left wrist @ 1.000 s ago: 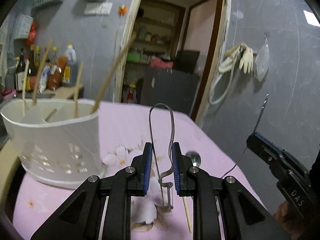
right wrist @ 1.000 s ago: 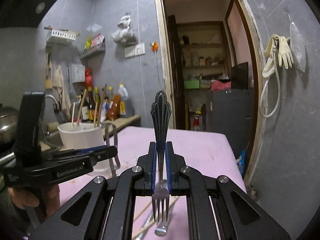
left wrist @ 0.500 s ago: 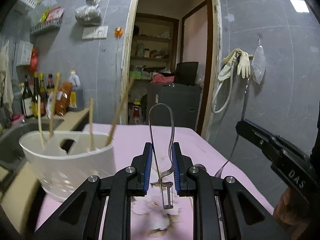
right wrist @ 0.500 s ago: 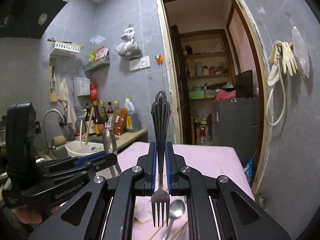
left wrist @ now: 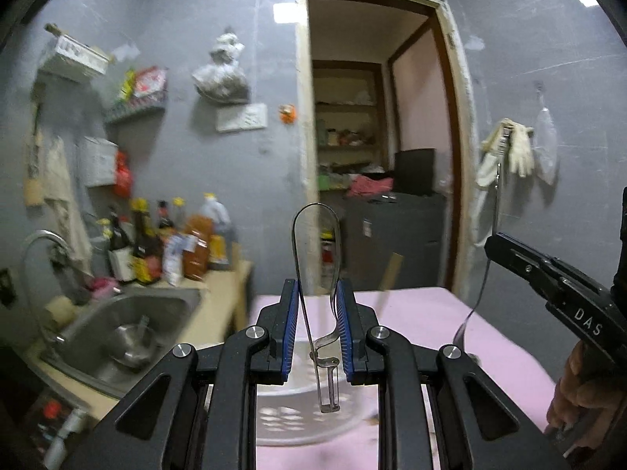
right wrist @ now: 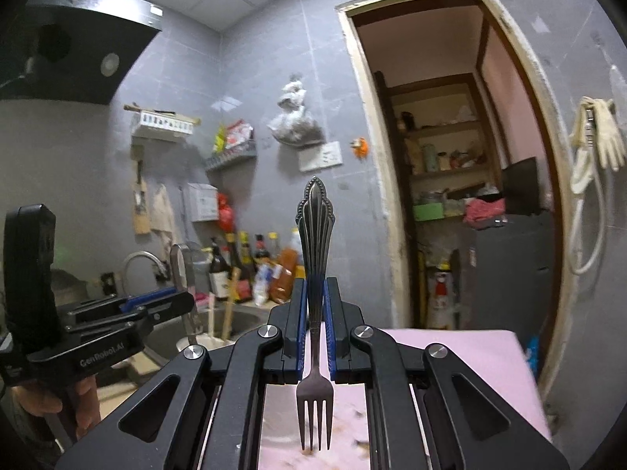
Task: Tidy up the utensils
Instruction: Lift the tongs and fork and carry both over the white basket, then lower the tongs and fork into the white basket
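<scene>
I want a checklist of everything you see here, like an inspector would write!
Surface: table with pink cloth; some brown specks on it near the fork tips.
Job's things: peeler in the left gripper; fork in the right gripper, tines toward the camera; white basket below the peeler.
Clutter: bottles on the counter beside the sink.
Grippers: both shut on their utensils.
Cables: nothing seen.
Surroundings: grey wall, open doorway to shelves, gloves hanging, range hood.

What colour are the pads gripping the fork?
Blue pads on the fork; clearest in the right wrist view.
</scene>
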The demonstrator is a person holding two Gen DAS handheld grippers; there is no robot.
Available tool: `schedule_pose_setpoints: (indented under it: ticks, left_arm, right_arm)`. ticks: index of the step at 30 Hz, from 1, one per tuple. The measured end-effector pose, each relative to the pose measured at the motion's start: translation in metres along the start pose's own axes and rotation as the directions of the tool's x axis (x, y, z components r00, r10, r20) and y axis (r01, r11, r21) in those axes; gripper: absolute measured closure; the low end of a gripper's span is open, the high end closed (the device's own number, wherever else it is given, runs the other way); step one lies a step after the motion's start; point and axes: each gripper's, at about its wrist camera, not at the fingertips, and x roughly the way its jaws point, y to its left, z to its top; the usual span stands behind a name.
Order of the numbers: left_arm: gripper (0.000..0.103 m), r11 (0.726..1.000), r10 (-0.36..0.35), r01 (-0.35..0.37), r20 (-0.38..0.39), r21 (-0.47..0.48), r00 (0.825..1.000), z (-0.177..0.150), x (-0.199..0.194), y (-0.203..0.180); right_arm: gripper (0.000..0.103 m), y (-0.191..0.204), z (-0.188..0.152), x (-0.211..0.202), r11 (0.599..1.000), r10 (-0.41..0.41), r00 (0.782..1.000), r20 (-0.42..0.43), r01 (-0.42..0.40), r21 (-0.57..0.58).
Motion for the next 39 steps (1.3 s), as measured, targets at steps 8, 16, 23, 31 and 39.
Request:
schedule_pose_setpoints:
  ticks: [8,16,23,31,39]
  left_arm:
    - [0.087,0.995,0.087,-0.087,-0.009,-0.038,0.996,0.005,0.016,0.050]
    - [0.087,0.987,0.129,-0.133,-0.046,-0.088,0.991,-0.005,0.057,0.085]
    - [0.087,0.986,0.123,-0.133,-0.099,-0.100,0.987,-0.028,0.076,0.087]
    - [0.087,0.986,0.097,-0.113,-0.131,-0.125,0.987,-0.041,0.083,0.082]
    - [0.086,0.976,0.058,-0.094,-0.182,-0.196,0.982,-0.054,0.084,0.087]
  right_arm:
    - [0.097,0.029,0.017,0.045,0.999,0.051,0.998,0.034,-0.051,-0.005]
    - [0.097,0.041,0.004,0.091,1.000,0.025,0.999,0.031,-0.025,-0.004]
    - [0.097,0.043,-0.023,0.113,1.000,0.002,1.000,-0.027,-0.003,-0.025]
    - [0.097,0.040,-0.044,0.115,0.999,-0.007,0.998,-0.067,0.004,-0.040]
    - [0.096,0.041,-0.057,0.115,0.998,0.017,0.992,-0.127,-0.023,-0.050]
